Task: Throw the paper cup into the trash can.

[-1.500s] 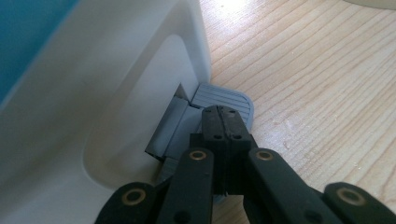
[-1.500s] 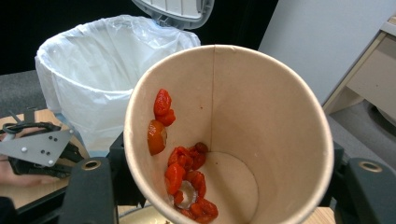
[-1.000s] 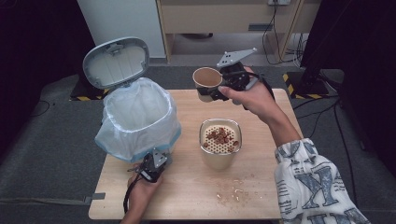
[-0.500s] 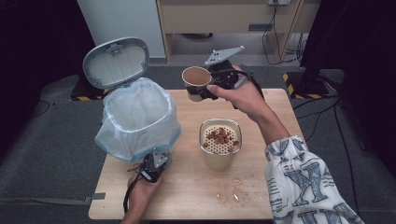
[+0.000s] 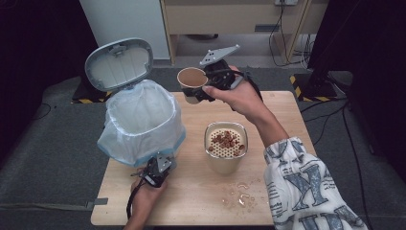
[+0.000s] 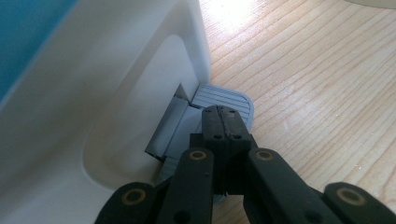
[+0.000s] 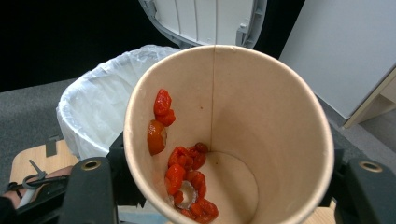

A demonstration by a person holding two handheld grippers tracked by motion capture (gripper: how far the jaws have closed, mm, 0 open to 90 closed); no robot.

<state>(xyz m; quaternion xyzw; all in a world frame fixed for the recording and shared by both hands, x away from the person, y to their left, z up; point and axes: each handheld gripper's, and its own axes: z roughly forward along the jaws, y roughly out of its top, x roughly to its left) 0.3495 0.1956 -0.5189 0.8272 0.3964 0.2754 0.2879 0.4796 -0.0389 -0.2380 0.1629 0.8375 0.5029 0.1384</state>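
My right tongs (image 5: 195,91) clasp a tan paper cup (image 5: 190,82) by its sides, lifted above the far edge of the pale wooden surface (image 5: 282,124), just beside the white pedal bin lined with a pale blue bag (image 5: 141,122). Inside the cup, red fruit pieces (image 7: 184,175) cling to the wall and base. My left tongs (image 6: 224,128), clenched with nothing between them, press on the bin's grey ribbed pedal (image 6: 224,99); the grey lid (image 5: 118,63) stands raised. A cream container with a perforated strainer top (image 5: 226,146) sits mid-surface, holding more pieces.
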